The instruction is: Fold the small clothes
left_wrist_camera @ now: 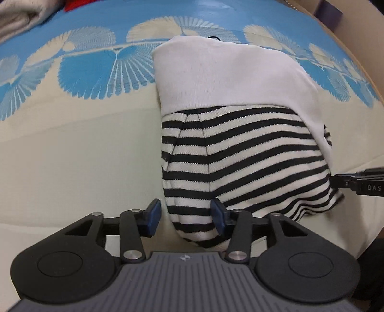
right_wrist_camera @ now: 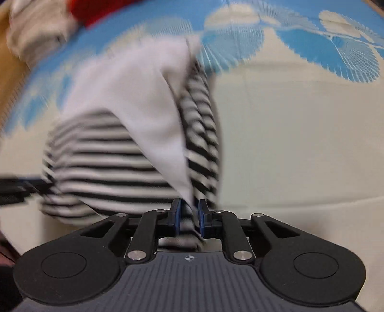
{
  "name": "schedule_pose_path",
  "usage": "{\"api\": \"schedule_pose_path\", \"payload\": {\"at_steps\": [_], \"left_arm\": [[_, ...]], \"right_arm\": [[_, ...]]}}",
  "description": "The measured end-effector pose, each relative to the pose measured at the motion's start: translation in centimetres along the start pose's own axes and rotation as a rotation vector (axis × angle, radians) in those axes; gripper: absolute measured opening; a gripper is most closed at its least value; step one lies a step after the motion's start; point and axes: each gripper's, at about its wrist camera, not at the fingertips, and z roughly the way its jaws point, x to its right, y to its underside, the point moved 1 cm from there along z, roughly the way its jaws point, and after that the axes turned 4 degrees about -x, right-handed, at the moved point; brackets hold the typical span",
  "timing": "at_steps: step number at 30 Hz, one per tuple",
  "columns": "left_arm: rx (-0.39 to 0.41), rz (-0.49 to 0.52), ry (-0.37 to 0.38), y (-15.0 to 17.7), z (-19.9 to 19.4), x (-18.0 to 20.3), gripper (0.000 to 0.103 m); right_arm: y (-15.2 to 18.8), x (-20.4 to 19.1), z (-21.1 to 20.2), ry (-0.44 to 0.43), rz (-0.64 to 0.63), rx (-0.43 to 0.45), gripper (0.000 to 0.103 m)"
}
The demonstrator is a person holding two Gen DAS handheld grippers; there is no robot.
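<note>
A small garment point(left_wrist_camera: 230, 79), white above and black-and-white striped below, lies folded on a cream and blue patterned sheet point(left_wrist_camera: 79, 148). My left gripper point(left_wrist_camera: 186, 217) stands open around its near left corner. The right pad touches the stripes and the left pad is clear of the cloth. My right gripper point(left_wrist_camera: 334, 180) reaches in at the garment's right edge. The right wrist view is blurred. There my right gripper point(right_wrist_camera: 189, 216) has a narrow gap, with a white tip and striped edge of the garment point(right_wrist_camera: 134, 108) between the pads, apparently loose. My left gripper point(right_wrist_camera: 33, 186) shows at the left.
A beige folded cloth point(left_wrist_camera: 16, 16) and a red item point(left_wrist_camera: 74, 4) lie at the sheet's far left corner. A brown edge point(left_wrist_camera: 355, 36) borders the sheet on the right. Bare cream sheet point(right_wrist_camera: 300, 144) spreads to both sides of the garment.
</note>
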Motion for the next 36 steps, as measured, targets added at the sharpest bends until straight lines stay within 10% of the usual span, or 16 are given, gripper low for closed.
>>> {"api": "schedule_pose_path", "payload": {"at_steps": [6, 10, 17, 36], "left_arm": [[0.099, 0.065, -0.161, 1.4, -4.8, 1.4, 0.065], [0.373, 0.075, -0.195, 4.2, -11.4, 3.5, 0.101], [0.501, -0.008, -0.198, 11.1, -13.7, 6.1, 0.103], [0.471, -0.111, -0.152, 14.9, -12.0, 9.0, 0.103]], "right_arm": [[1.0, -0.1, -8.2, 0.083, -0.023, 0.359, 0.029], [4.2, -1.9, -14.3, 0.107, -0.083, 0.578, 0.089], [12.3, -4.0, -17.9, 0.058, -0.105, 0.746, 0.09], [15.9, -6.6, -14.4, 0.081, -0.072, 0.618, 0.092]]}}
